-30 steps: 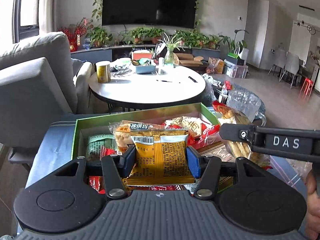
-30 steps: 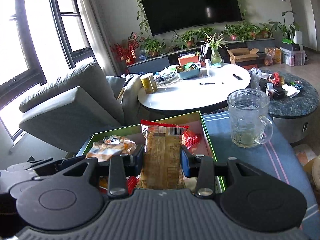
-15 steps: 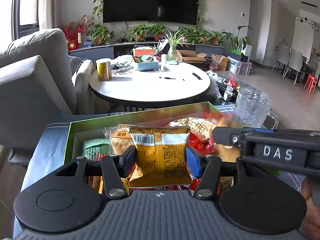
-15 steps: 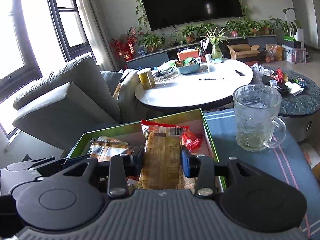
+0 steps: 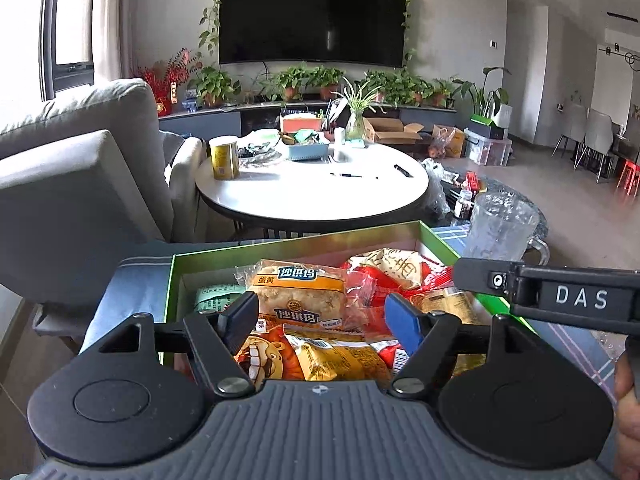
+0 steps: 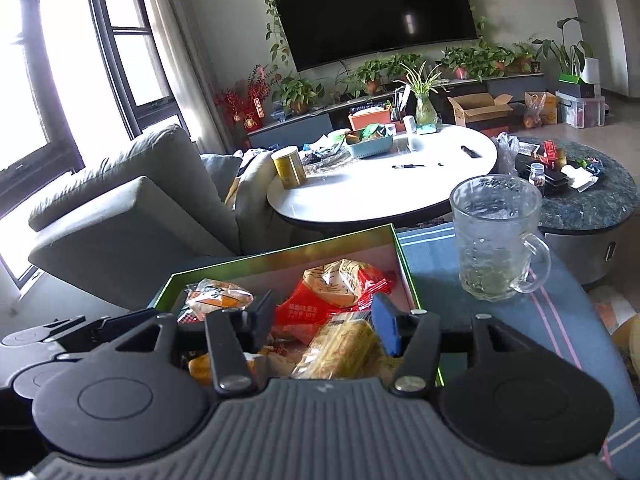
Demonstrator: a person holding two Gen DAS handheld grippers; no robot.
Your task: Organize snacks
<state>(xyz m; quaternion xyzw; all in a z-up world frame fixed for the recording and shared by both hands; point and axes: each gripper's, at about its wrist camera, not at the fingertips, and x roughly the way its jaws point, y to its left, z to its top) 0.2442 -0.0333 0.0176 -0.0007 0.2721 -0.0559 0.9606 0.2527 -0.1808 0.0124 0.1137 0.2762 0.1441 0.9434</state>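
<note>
The snacks all sit in a green-rimmed box (image 5: 296, 245) on a blue striped cloth (image 6: 560, 320), packed pretty loose. In the left wrist view the one that stands out is a yellow-and-clear cake packet (image 5: 298, 296) lying flat near the middle, with a small green packet (image 5: 212, 295) to its left, a red-and-cream packet (image 5: 394, 266) at the far right, and an orange cartoon-print packet (image 5: 268, 354) and a yellow packet (image 5: 340, 360) at the near edge.

The left gripper (image 5: 322, 318) points down at a slant over the near side of the box, and its jaws are spreading right now. Nothing is pinched; the pads stand clear on either side, with the cake packet and the yellow one lying below and between them.

The right gripper (image 6: 324, 320) is tilted down much the same, jaws wide apart. A ribbed golden packet (image 6: 340, 350) lies in the box beneath the gap, close against the blue right pad (image 6: 386, 328); I can't tell if it actually touches, but the left pad is clearly off it, so no clamp.

Only the right wrist view shows the glass mug (image 6: 498, 236) whole, standing on the cloth right of the box, plus the dark round table (image 6: 592, 204) behind it. The left view shows the right gripper's black arm marked DAS (image 5: 576, 298) crossing over the box's right rim, and a bit of the person's hand (image 5: 628, 412) at the right edge.
</note>
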